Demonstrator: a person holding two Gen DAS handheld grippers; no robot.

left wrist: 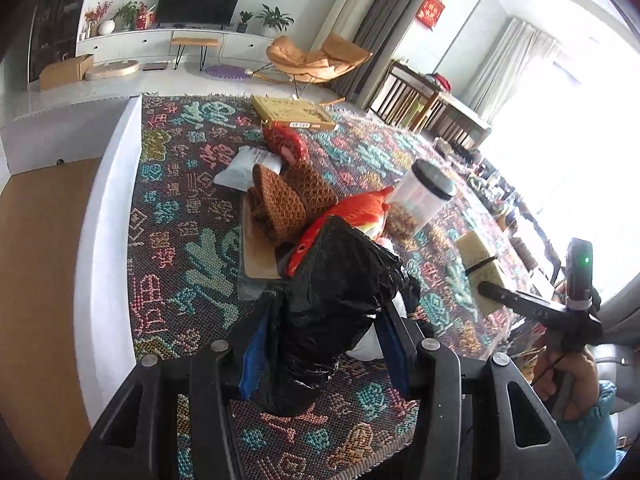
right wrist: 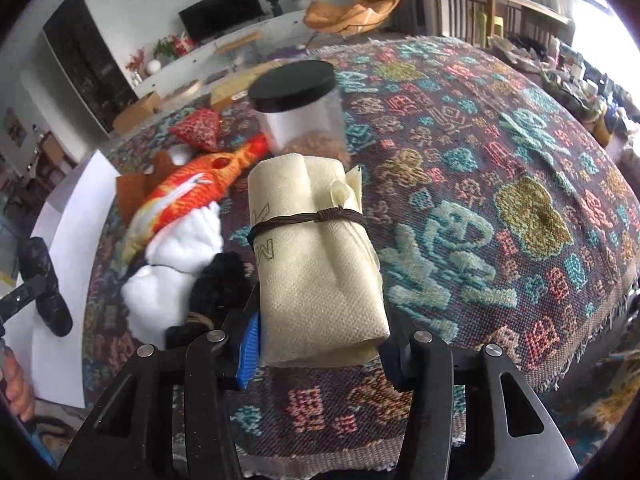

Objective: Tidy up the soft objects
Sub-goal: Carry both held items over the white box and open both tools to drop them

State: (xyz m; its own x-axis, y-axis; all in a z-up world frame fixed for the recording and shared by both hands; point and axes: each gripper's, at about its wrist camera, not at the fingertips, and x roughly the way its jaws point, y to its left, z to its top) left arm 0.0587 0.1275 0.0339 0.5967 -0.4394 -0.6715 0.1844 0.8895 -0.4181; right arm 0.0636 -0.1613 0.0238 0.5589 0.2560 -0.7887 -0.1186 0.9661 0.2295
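Left tool (left wrist: 320,344): fingers closed on a black bundle (left wrist: 340,300), held above the desk. Right tool (right wrist: 320,344): fingers closed on a cream roll (right wrist: 316,264), likewise raised. Bare hand (left wrist: 568,380) grips the right tool's handle.

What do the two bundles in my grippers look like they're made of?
The black bundle in the left gripper looks like thin plastic film: glossy, crinkled folds. The cream roll in the right gripper looks like embossed paper towel or soft cloth, matte with a dimpled weave, tied with dark cord.
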